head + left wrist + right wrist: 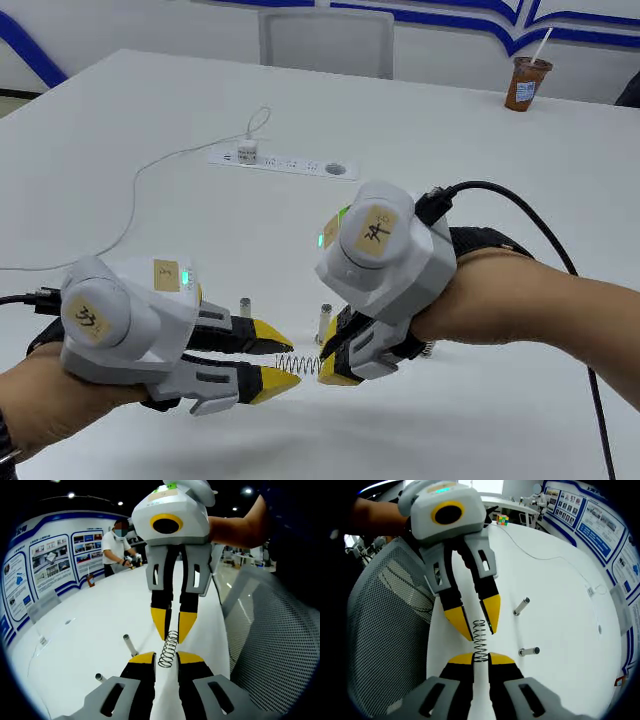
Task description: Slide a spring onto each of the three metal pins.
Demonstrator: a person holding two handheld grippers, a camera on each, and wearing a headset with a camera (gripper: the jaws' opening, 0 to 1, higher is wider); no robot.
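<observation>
left hand-held gripper (pixel 292 362) pinches one end of the spring (pixel 303 364), and the right hand-held gripper (pixel 327 363) pinches the other end. the spring lies flat, pointing side to side, just in front of a standing pin (pixel 324 320).

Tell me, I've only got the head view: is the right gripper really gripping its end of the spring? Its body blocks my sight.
Observer: Yes. In the right gripper view, the end of the spring is pinched between the yellow tips of the right gripper.
Operator: And the other end?
Observer: The left gripper view shows the left gripper closed on that end too, with the coil running straight between the two.
Operator: Is there anything beside me that I can't see?
Observer: A grey mesh chair stands close against the near edge of the table.
</observation>
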